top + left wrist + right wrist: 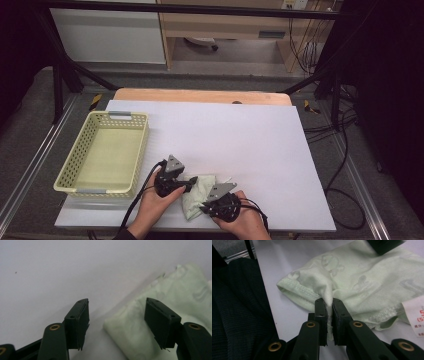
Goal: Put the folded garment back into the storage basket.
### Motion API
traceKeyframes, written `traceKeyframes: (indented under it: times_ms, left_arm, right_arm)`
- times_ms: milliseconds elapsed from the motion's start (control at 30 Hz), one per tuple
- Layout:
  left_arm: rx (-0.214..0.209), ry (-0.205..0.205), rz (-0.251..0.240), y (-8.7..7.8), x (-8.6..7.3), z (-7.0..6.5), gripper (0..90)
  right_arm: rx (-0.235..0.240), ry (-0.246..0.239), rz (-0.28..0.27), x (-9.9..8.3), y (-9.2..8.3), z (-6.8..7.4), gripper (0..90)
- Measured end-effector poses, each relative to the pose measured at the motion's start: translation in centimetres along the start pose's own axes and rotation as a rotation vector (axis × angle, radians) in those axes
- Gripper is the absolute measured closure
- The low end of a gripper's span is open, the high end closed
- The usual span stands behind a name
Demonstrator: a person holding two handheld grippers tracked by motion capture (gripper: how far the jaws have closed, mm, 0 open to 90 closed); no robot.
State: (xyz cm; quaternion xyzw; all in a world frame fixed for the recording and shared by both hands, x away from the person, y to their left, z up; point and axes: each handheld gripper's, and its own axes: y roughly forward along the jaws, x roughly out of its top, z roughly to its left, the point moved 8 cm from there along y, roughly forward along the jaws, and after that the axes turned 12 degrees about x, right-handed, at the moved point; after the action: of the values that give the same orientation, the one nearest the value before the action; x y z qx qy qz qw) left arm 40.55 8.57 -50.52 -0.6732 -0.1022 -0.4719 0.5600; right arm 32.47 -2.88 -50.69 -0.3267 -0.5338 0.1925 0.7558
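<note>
Right gripper view: pale green cloth (352, 280), printed with faint animal figures, lies crumpled on the white table (287, 312). A white label (415, 315) is sewn at its right edge and bears red print (too cropped to read). A stitched hem runs along the cloth's left edge. The right gripper (329, 302) has its jaws closed on a raised fold of the cloth, with fabric pinched between the pads. A dark sleeve (237, 310) fills the left of this view.

Left gripper view: the left gripper (117, 312) has jaws parted, one on bare table and one over the cloth's (175, 290) corner; the pads do not press on it.

High view: the cloth (197, 197) lies at the near edge of the table (240, 135), between the left gripper (187, 184) and right gripper (206, 206). A yellow perforated basket (75, 170) stands at the left edge, just beside the left gripper. The far and right parts of the table offer open room. Cables (345, 170) trail on the floor at the right.
</note>
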Motion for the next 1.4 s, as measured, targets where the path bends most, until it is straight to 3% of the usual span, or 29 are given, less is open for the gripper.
traceKeyframes:
  times_ms: [200,267,500,600,900,1233,1400]
  left_arm:
    - [-0.016,-0.034,0.005,-0.1,-0.7,0.3,39.4]
    - [-0.059,-0.058,0.008,-0.4,-0.8,0.0,51.4]
    - [-0.141,-0.076,0.0,-0.7,-0.9,-0.7,74.1]
    - [-0.136,-0.077,-0.021,-0.7,-0.7,-0.7,81.6]
    - [-0.1,-0.062,-0.13,-2.4,0.6,-0.5,83.7]
    - [-0.087,-0.062,-0.143,-2.7,0.8,-0.1,83.8]
    - [-0.084,-0.067,-0.146,-2.8,1.0,-0.1,83.8]
  right_arm:
    - [-0.027,-0.016,0.017,0.1,0.1,0.2,83.8]
    - [-0.031,-0.02,0.02,0.1,0.1,0.2,83.8]
    - [-0.018,-0.011,0.016,0.1,0.1,0.1,83.8]
    - [-0.021,-0.007,0.014,0.1,0.1,0.2,83.9]
    - [-0.038,-0.023,0.015,0.9,0.4,0.0,84.4]
    - [-0.035,-0.008,-0.042,1.6,0.0,-0.2,84.4]
    - [-0.034,-0.017,-0.04,1.5,0.0,-0.3,84.4]
